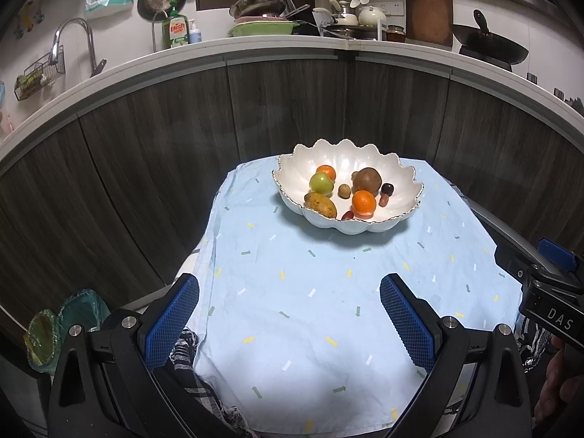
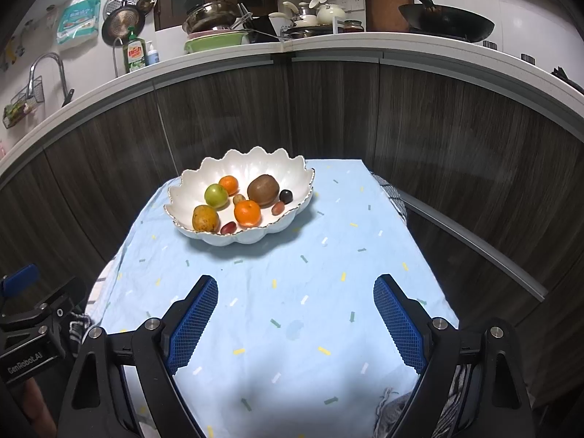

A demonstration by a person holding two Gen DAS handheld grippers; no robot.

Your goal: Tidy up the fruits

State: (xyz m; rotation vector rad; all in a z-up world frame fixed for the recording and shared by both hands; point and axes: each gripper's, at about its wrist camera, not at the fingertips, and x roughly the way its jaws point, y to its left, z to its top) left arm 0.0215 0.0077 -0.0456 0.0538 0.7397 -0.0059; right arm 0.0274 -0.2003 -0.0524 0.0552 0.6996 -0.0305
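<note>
A white scalloped bowl (image 1: 398, 179) (image 2: 182, 186) stands at the far part of a light blue cloth. It holds two oranges (image 1: 364, 203) (image 2: 248, 213), a green apple (image 1: 321, 183) (image 2: 216, 195), a yellow mango (image 1: 321, 204) (image 2: 205, 217), a brown kiwi (image 1: 367, 181) (image 2: 263, 190), a dark plum (image 1: 387, 189) (image 2: 286, 196) and small reddish fruits (image 1: 347, 215) (image 2: 228, 227). My left gripper (image 1: 290, 292) is open and empty, well short of the bowl. My right gripper (image 2: 295, 292) is open and empty, also short of the bowl.
The blue cloth (image 1: 292, 310) (image 2: 292, 328) covers a small table in front of dark wood cabinet fronts (image 1: 146, 146). The right gripper's body (image 1: 547, 292) shows at the left view's right edge. Green glass dishes (image 1: 62, 325) sit low at left. A kitchen counter with sink and pans runs behind.
</note>
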